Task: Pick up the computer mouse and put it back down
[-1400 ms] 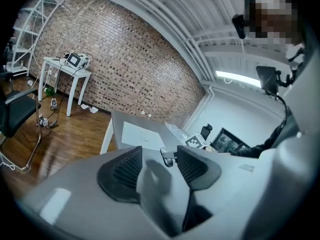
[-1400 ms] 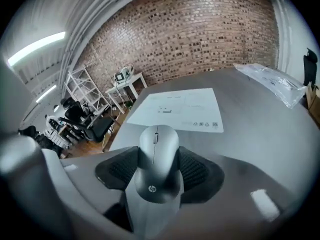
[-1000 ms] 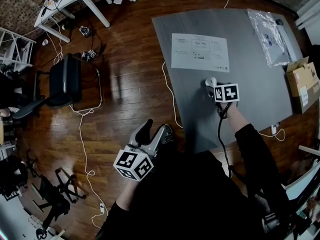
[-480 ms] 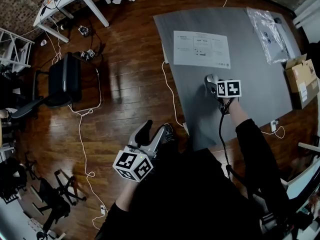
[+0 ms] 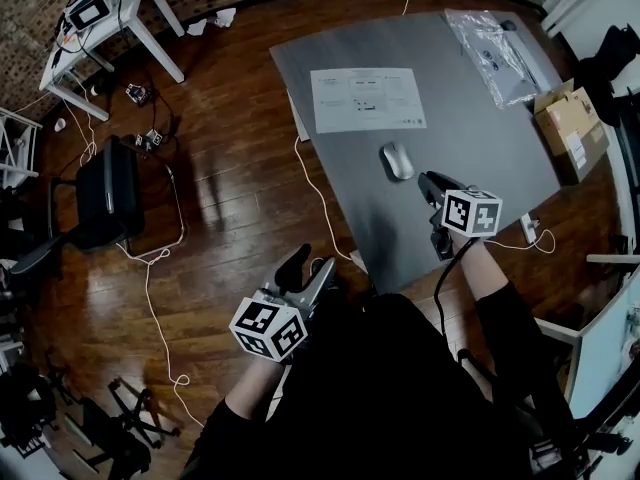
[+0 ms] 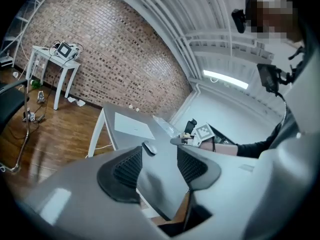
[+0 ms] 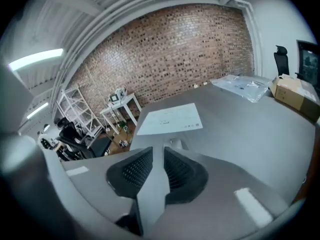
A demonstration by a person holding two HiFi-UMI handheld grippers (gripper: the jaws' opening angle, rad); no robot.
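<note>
The grey computer mouse (image 5: 397,160) lies free on the grey table (image 5: 480,138); the left gripper view shows the mouse (image 6: 148,147) far off, and the right gripper view shows a bit of the mouse (image 7: 176,144) just past the jaws. My right gripper (image 5: 430,181) (image 7: 158,154) hangs above the table, a little nearer me than the mouse. Its jaws are closing to a narrow gap with nothing between them. My left gripper (image 5: 315,261) (image 6: 157,166) is open and empty over the wooden floor, left of the table.
A printed sheet (image 5: 368,99) lies beyond the mouse. A plastic bag (image 5: 492,53) and a cardboard box (image 5: 568,128) sit at the table's far right. A white cable (image 5: 312,188) runs by the table's left edge. A black chair (image 5: 105,193) stands on the floor.
The right gripper, which was down over the mouse, has lifted off and drawn back toward me with narrower jaws. The mouse stays on the table. The left gripper shifted slightly.
</note>
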